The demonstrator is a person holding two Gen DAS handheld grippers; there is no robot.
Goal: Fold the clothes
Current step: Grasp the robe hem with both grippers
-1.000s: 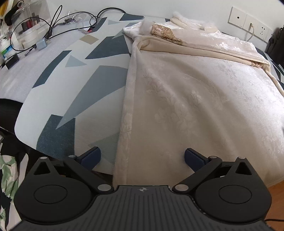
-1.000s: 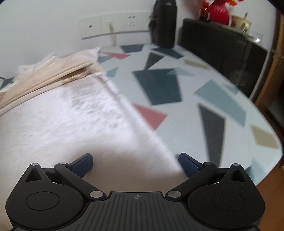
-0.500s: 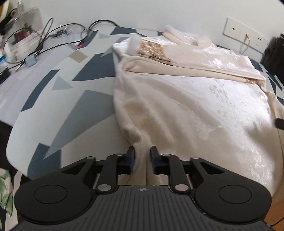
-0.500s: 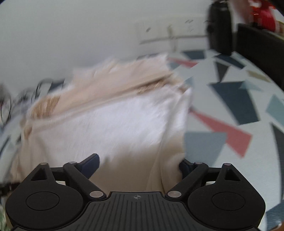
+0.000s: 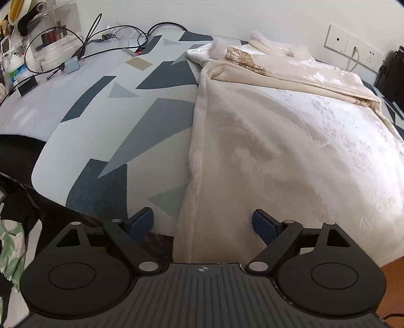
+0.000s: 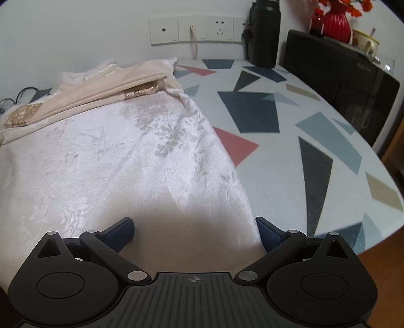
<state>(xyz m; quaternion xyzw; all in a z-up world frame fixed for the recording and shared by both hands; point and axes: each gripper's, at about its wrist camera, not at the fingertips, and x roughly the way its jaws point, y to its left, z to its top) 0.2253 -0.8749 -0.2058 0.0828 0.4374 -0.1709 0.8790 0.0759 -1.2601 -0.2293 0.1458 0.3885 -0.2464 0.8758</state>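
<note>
A cream velvet garment (image 5: 290, 141) with gold sequin trim lies spread on the patterned table, its near end hanging over the front edge. It also shows in the right wrist view (image 6: 113, 161). My left gripper (image 5: 203, 223) is open, its fingers on either side of the garment's left hem at the table edge. My right gripper (image 6: 194, 233) is open, its fingers on either side of the garment's right hem at the front edge. Neither holds cloth.
The table (image 5: 106, 131) has a geometric pattern. Cables (image 5: 75, 50) and a clear box (image 5: 53, 48) sit at the far left. A black bottle (image 6: 263, 32), a black appliance (image 6: 341, 75) and a red vase (image 6: 337, 24) stand at the far right. Wall sockets (image 6: 192, 30) are behind.
Half a second ago my left gripper was shut on the left hem; now it is open and the hem lies free. The right gripper swung left and came back to the right hem, still open.
</note>
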